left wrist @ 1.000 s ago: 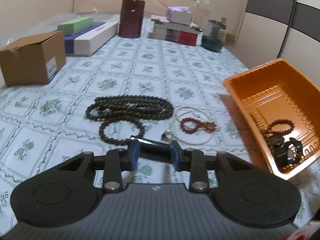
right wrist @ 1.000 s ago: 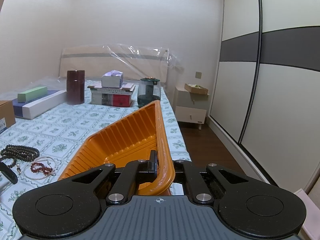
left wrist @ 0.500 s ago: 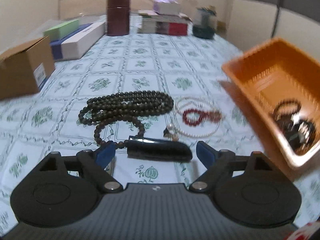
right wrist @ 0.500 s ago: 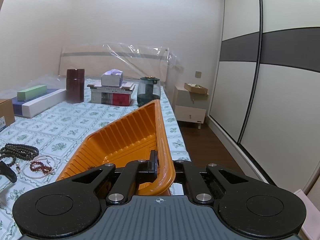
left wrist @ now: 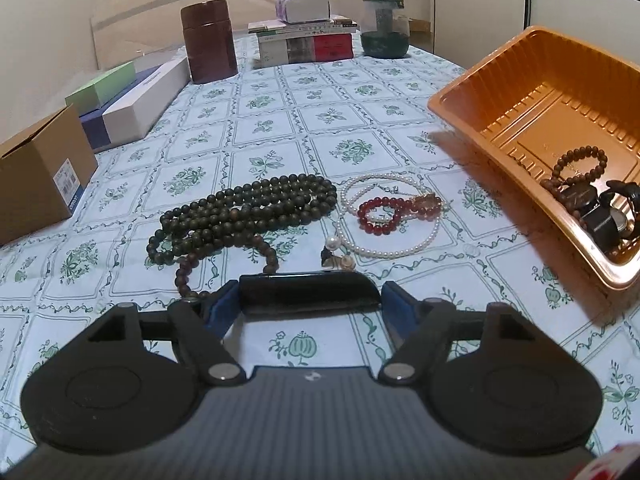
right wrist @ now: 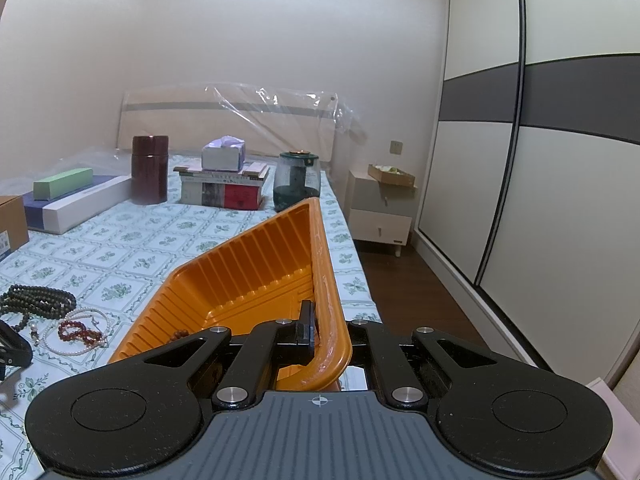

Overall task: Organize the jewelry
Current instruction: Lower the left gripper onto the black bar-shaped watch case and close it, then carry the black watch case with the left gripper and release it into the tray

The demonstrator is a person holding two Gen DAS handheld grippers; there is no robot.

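Left wrist view: orange tray at bed's right edge, holding few bracelets. Green beads, pearl necklace, red bracelet, black bangle remain mid-bed. Left gripper jaws spread around bangle; right gripper jaws pinching tray rim.

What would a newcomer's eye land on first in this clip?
The orange tray at the right, tilted up off the bed with its edge pinched in the right gripper, bracelets and watches piled in its low corner. Then the dark bead necklace and pearl strand on the flowered cloth.
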